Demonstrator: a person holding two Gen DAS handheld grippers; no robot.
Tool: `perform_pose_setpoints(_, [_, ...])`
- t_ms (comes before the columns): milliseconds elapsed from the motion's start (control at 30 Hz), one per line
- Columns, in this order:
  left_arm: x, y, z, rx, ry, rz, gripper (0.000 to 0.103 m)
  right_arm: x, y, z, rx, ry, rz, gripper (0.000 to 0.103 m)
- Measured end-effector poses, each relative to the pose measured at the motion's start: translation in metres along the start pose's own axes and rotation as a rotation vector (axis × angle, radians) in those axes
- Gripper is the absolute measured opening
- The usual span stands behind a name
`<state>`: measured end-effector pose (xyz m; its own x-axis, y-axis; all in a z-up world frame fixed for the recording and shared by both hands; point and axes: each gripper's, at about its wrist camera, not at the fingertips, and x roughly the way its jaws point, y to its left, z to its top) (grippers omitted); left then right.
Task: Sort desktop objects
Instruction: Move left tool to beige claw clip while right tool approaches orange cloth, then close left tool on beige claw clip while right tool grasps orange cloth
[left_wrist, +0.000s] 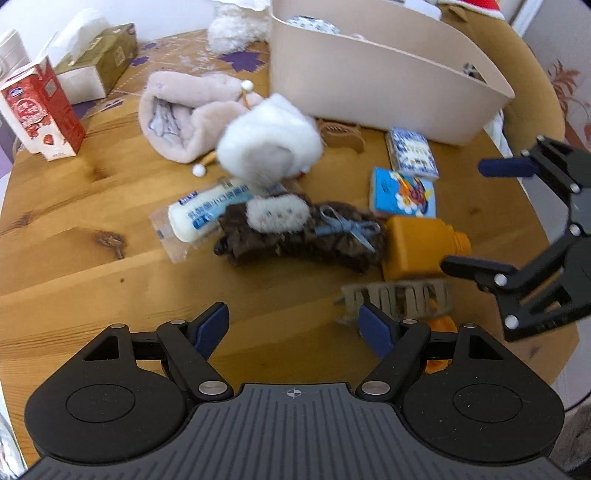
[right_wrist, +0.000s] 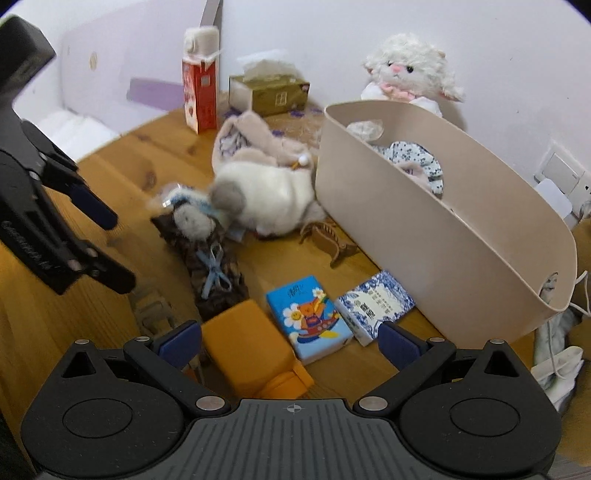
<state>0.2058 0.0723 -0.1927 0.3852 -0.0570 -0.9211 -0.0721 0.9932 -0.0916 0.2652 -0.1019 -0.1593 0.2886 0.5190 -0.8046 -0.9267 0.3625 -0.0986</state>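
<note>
A beige bin (left_wrist: 388, 85) stands at the back right of the wooden table (left_wrist: 74, 236); in the right wrist view (right_wrist: 461, 236) it holds patterned cloth. In front lie a white fluffy item (left_wrist: 269, 144), a pink fluffy pouch (left_wrist: 184, 114), a white tube (left_wrist: 207, 210), a brown furry band with a blue bow (left_wrist: 306, 236), an orange bottle (left_wrist: 417, 243), a blue tissue pack (left_wrist: 402, 192) and a blue-white pack (left_wrist: 412, 153). My left gripper (left_wrist: 295, 328) is open and empty above the table's near edge. My right gripper (right_wrist: 290, 345) is open, over the orange bottle (right_wrist: 251, 350) and the blue pack (right_wrist: 306, 317).
A red carton (left_wrist: 40, 110) and a tissue box (left_wrist: 96, 62) stand at the back left. A plush lamb (right_wrist: 410, 74) sits behind the bin. A brown hair claw (right_wrist: 325, 236) lies by the bin. A grey slotted clip (left_wrist: 399, 295) lies near my left gripper.
</note>
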Motion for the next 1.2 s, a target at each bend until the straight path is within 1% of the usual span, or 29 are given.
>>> perform_pose_setpoints(100, [0.002,-0.009,-0.003,0.065,0.013,-0.002,0.079,0.003,0.001,-0.004,0.001,0.021,0.010,0.103])
perform_pose_setpoints(200, [0.005,-0.021,-0.004,0.147,0.018,0.003,0.079,0.004,0.001,-0.010,-0.004,0.039,-0.005,0.103])
perform_pose_setpoints(333, [0.010,-0.037,-0.004,0.250,0.005,0.007,0.079,0.001,-0.003,-0.019,0.017,0.052,-0.018,0.103])
perform_pose_setpoints(433, [0.013,-0.051,-0.003,0.329,-0.006,0.008,0.079,-0.001,-0.008,-0.026,0.037,0.070,-0.043,0.103])
perform_pose_setpoints(567, [0.019,-0.063,-0.003,0.386,0.017,0.018,0.079,-0.003,-0.015,-0.036,0.086,0.089,-0.045,0.103])
perform_pose_setpoints(633, [0.020,-0.063,-0.003,0.361,0.037,0.007,0.079,-0.004,-0.014,-0.041,0.107,0.093,-0.033,0.103])
perform_pose_setpoints(700, [0.018,-0.058,-0.002,0.290,0.053,-0.017,0.079,-0.002,-0.010,-0.044,0.098,0.098,-0.030,0.103])
perform_pose_setpoints(800, [0.014,-0.046,0.001,0.153,0.071,-0.050,0.079,-0.002,0.000,-0.048,0.080,0.104,-0.017,0.103])
perform_pose_setpoints(867, [0.009,-0.040,0.001,0.073,0.067,-0.071,0.079,-0.004,0.004,-0.050,0.092,0.099,0.010,0.103])
perform_pose_setpoints(967, [0.002,-0.034,0.003,-0.014,0.060,-0.098,0.079,-0.009,0.007,-0.051,0.127,0.077,0.071,0.103])
perform_pose_setpoints(1033, [0.001,-0.034,0.005,-0.035,0.062,-0.111,0.079,-0.010,0.009,-0.051,0.148,0.065,0.115,0.103])
perform_pose_setpoints(1100, [0.005,-0.037,0.006,-0.036,0.068,-0.090,0.079,-0.008,0.012,-0.051,0.157,0.067,0.141,0.103])
perform_pose_setpoints(1167, [0.011,-0.040,0.007,-0.049,0.077,-0.068,0.079,-0.002,0.016,-0.050,0.153,0.083,0.146,0.103])
perform_pose_setpoints(1200, [0.014,-0.040,0.008,-0.065,0.078,-0.069,0.079,0.002,0.018,-0.050,0.149,0.091,0.149,0.101])
